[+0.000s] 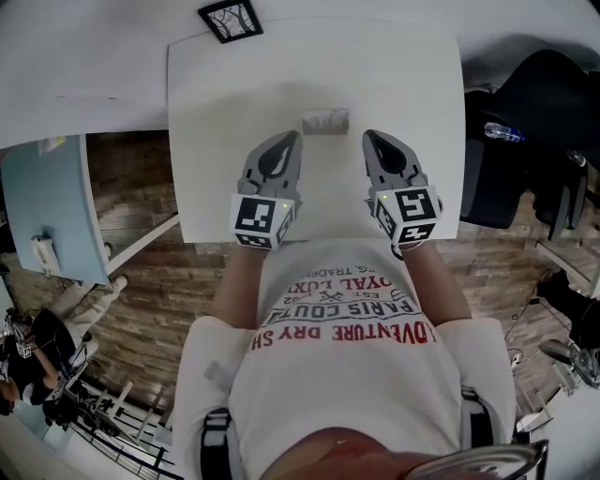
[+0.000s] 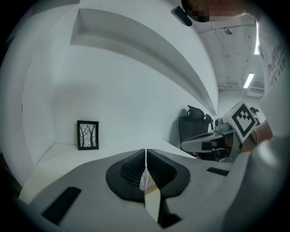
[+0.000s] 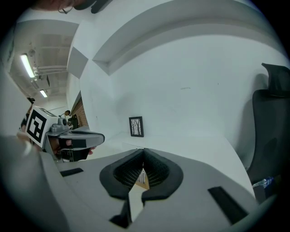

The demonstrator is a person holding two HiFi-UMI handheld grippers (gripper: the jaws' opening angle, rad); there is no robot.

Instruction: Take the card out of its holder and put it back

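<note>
Shirt front of the person fills the foreground. Beyond it, on the white table: one framed picture, far left; left gripper, jaws pressed together, empty; one card holder just ahead, between both tools, card not distinguishable from it; right gripper, likewise closed, empty. Two grippers total. Recommendation: part one pair before reaching, and steady the holder with the other.

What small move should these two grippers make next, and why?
Probably open the left gripper. Both it and the right gripper are shut, and they stop just short of the card holder, which lies untouched on the table between their tips. Neither can take hold of it yet.
</note>
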